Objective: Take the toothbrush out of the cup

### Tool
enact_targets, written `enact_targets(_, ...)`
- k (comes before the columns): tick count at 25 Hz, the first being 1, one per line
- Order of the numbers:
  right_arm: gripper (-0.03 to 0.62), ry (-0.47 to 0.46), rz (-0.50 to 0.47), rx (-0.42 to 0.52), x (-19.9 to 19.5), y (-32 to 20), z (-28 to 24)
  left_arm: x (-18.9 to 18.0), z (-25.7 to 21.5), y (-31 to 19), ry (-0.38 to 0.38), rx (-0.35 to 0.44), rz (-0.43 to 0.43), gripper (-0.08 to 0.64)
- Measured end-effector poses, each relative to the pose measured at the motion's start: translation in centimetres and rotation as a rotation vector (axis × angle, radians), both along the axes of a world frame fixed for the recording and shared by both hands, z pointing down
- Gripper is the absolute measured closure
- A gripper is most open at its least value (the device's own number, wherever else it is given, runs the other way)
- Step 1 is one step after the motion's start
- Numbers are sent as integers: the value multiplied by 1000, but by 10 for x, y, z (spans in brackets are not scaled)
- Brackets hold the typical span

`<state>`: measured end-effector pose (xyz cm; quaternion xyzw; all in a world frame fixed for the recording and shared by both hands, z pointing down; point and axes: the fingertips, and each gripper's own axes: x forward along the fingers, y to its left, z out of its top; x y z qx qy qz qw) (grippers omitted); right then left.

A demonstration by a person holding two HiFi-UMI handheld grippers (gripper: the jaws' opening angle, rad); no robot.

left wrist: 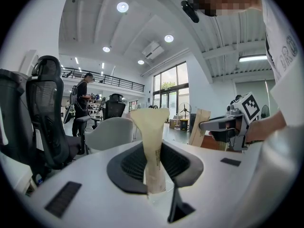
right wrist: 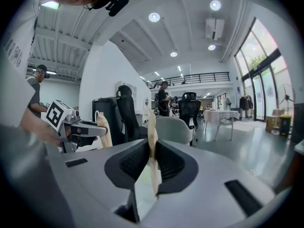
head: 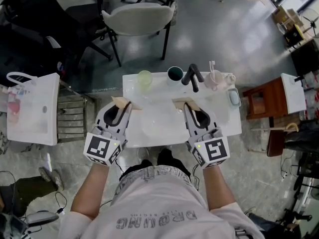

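A white toothbrush (head: pixel 212 66) stands upright in a pale pink cup (head: pixel 215 80) at the far right of the white washstand top (head: pixel 159 128). My left gripper (head: pixel 121 102) hovers over the top's near left part. My right gripper (head: pixel 184 103) hovers near the middle, well short of the cup. Both sets of tan-padded jaws are shut, pads together with nothing between them. In the left gripper view the left gripper (left wrist: pixel 151 127) points level and the other gripper (left wrist: pixel 228 125) shows at the right. The cup is in neither gripper view.
A pale green cup (head: pixel 144 78), a dark teal cup (head: pixel 175 73) and a black faucet (head: pixel 192 76) line the far edge. A small grey dish (head: pixel 234 97) lies at the right edge. A grey chair (head: pixel 139 16) stands beyond, a brown side table (head: pixel 261 99) to the right.
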<state>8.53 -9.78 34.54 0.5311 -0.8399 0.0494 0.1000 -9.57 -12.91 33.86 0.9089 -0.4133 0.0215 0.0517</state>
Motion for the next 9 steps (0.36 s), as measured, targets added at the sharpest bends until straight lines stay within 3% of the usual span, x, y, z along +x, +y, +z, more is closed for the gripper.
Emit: enact_targets(9,535,-1,-7,-3,2,-4,1,3,-1,-5,-5,-1,-1,472)
